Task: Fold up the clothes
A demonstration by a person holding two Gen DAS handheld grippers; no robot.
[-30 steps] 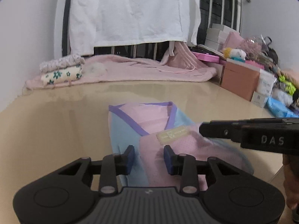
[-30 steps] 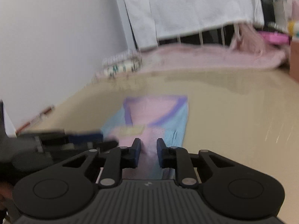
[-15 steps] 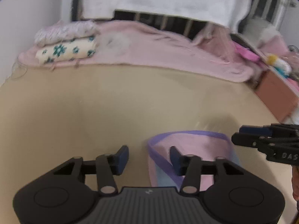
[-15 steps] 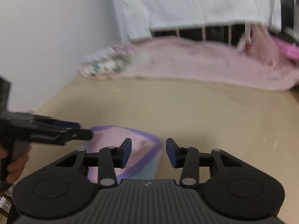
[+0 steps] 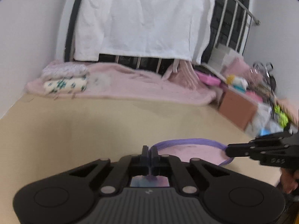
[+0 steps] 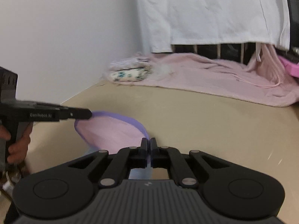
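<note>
**Both grippers pinch the purple hem, pink garment strung between them**

The left gripper has its jaws clenched tight on the purple-trimmed edge of the pink garment, the fabric sandwiched right between the two fingers. Over on the other side, the right gripper has its jaws clamped on the same purple trim, at the opposite end of the edge. The garment hangs between the two, low over the near part of the beige bench, its purple border arching from one grip to the other like a shallow loop. Whether its lower part touches the bench is hidden behind the gripper bodies. A patch of light blue fabric peeks through the gap under the left gripper's fingers.

From the right wrist view, the left gripper reaches in from the left, a hand wrapped around its handle. From the left wrist view, the right gripper comes in from the right, tip at the purple trim.

Farther back on the bench, a pink blanket sprawls along the far edge. A folded stack of floral cloths sits at its left end, near the wall. A white sheet hangs over a railing behind. To the right, well apart from the garment, stands a brown box amid a blurred clutter of small items.
</note>
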